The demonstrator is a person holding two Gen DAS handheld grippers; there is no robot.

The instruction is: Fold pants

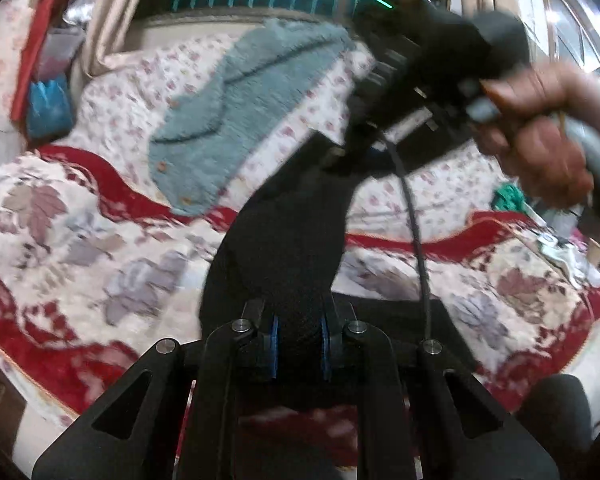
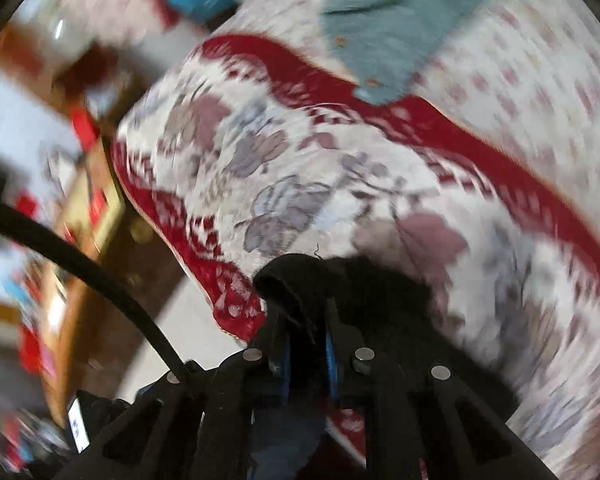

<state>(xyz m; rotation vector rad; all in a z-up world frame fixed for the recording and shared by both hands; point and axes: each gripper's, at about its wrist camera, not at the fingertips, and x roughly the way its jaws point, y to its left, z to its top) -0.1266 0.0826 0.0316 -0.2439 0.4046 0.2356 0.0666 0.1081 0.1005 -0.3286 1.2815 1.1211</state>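
Observation:
The black pants (image 1: 288, 236) are held up above the bed, stretched between both grippers. My left gripper (image 1: 300, 340) is shut on one end of the black fabric, which runs up to my right gripper (image 1: 340, 152), held by a hand at the upper right. In the right wrist view my right gripper (image 2: 306, 344) is shut on a bunched edge of the pants (image 2: 300, 276); the rest of the garment hangs out of sight. Both views are blurred by motion.
The bed has a red and cream floral blanket (image 1: 80, 240) and a pink-flowered quilt (image 1: 140, 92). A fluffy teal garment (image 1: 228, 112) lies on the quilt. A black cable (image 1: 416, 240) hangs from the right gripper. Cluttered wooden furniture (image 2: 84, 216) stands beside the bed.

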